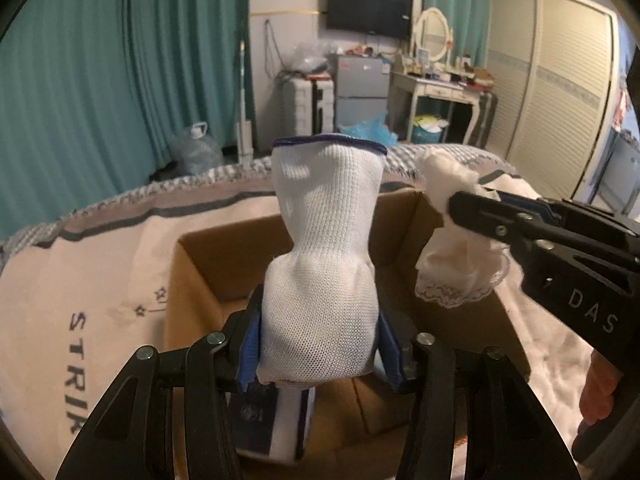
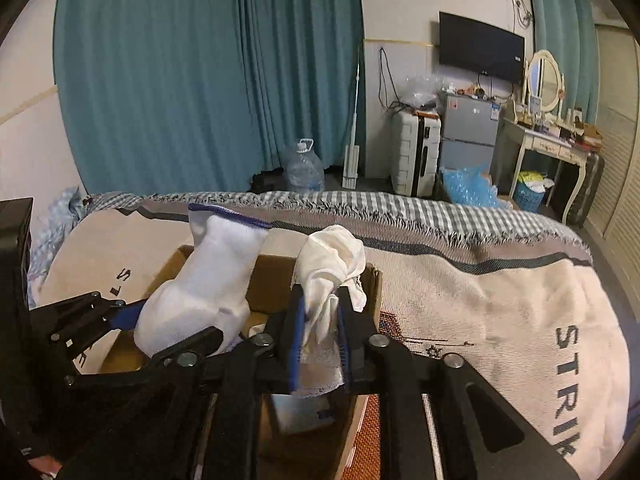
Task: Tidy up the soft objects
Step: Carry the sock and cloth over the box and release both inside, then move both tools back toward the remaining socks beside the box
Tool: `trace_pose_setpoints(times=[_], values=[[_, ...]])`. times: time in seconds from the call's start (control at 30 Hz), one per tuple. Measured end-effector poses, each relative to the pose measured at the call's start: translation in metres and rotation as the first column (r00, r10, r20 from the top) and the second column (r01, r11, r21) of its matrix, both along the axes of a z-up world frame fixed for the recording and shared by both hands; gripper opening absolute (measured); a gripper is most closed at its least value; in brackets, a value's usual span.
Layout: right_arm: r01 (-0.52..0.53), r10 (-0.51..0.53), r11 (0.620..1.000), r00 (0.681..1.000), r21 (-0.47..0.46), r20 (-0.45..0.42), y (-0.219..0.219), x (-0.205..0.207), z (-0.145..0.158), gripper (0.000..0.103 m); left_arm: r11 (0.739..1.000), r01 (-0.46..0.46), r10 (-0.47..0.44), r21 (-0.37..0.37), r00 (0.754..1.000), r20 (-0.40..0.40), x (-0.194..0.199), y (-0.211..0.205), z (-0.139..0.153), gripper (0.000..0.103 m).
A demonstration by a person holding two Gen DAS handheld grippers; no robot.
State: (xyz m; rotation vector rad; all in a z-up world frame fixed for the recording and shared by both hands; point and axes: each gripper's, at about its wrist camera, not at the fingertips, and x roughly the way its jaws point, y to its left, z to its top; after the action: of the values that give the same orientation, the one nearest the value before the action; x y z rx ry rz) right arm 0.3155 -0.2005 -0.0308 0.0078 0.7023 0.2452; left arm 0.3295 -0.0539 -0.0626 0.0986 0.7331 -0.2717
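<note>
Left hand-held gripper pinches a knit white glove (navy-hemmed); right hand-held gripper clamps crumpled lace-edged cloth.

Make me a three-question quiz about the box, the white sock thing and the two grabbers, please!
1. Where is the cardboard box? A on the bed B on the desk C on the floor
2. What colour edges the white knit glove? A red B dark blue C green
3. The right gripper is: A open B shut on the lacy cream cloth C shut on a bottle

Answers: A, blanket lies around it; B, its cuff rim shows it; B, cloth sits pinched between its fingers. The left gripper grips the glove.
</note>
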Motion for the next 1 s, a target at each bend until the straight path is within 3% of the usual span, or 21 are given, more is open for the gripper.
trace_pose_setpoints(times=[0.03, 0.07, 0.1, 0.17, 0.37, 0.5, 0.6, 0.67, 0.73, 0.77, 0.9, 1.0], values=[[0.009, -0.009, 1.0, 1.0, 0.018, 0.001, -0.003, 0.001, -0.002, 0.039, 1.0, 0.004, -0.004, 0.009, 1.0, 0.008, -0.001, -0.003, 0.0, 0.052], [0.014, -0.014, 0.999, 1.0, 0.036, 0.005, -0.007, 0.002, -0.002, 0.054, 1.0, 0.001, -0.001, 0.027, 1.0, 0.018, -0.002, -0.005, 0.001, 0.059], [0.015, -0.016, 0.999, 1.0, 0.05, 0.009, -0.01, 0.001, -0.001, 0.057, 0.999, -0.006, 0.005, 0.05, 0.999, 0.033, -0.003, -0.008, 0.002, 0.071], [0.026, -0.027, 0.998, 1.0, 0.055, 0.017, -0.014, -0.003, 0.005, 0.058, 0.997, -0.018, 0.014, 0.07, 0.998, 0.063, -0.007, -0.009, 0.007, 0.082], [0.047, -0.049, 0.998, 0.996, 0.035, 0.072, -0.022, -0.037, 0.058, 0.058, 0.997, -0.056, 0.05, 0.049, 0.993, 0.11, -0.033, 0.005, 0.056, 0.082], [0.06, -0.061, 0.998, 0.991, 0.017, 0.12, -0.024, -0.076, 0.117, 0.061, 0.995, -0.1, 0.097, 0.004, 0.976, 0.194, -0.077, 0.023, 0.117, 0.082], [0.076, -0.074, 0.997, 0.985, -0.008, 0.155, -0.025, -0.11, 0.163, 0.069, 0.992, -0.123, 0.129, -0.039, 0.958, 0.255, -0.113, 0.039, 0.163, 0.082], [0.077, -0.073, 0.997, 0.981, -0.017, 0.182, -0.025, -0.136, 0.19, 0.077, 0.991, -0.124, 0.134, -0.053, 0.95, 0.282, -0.131, 0.047, 0.185, 0.093], [0.084, -0.077, 0.996, 0.976, -0.023, 0.205, -0.024, -0.162, 0.211, 0.087, 0.993, -0.104, 0.113, -0.047, 0.941, 0.32, -0.155, 0.052, 0.206, 0.094], [0.087, -0.079, 0.996, 0.974, -0.027, 0.213, -0.025, -0.174, 0.218, 0.092, 0.994, -0.102, 0.11, -0.041, 0.936, 0.334, -0.166, 0.054, 0.213, 0.094], [0.068, -0.054, 0.996, 0.971, -0.053, 0.232, -0.017, -0.218, 0.234, 0.096, 0.993, -0.099, 0.115, -0.062, 0.925, 0.363, -0.202, 0.065, 0.228, 0.094], [0.05, -0.03, 0.995, 0.974, -0.085, 0.224, -0.007, -0.242, 0.227, 0.098, 0.988, -0.138, 0.151, -0.063, 0.924, 0.351, -0.22, 0.075, 0.221, 0.094]])
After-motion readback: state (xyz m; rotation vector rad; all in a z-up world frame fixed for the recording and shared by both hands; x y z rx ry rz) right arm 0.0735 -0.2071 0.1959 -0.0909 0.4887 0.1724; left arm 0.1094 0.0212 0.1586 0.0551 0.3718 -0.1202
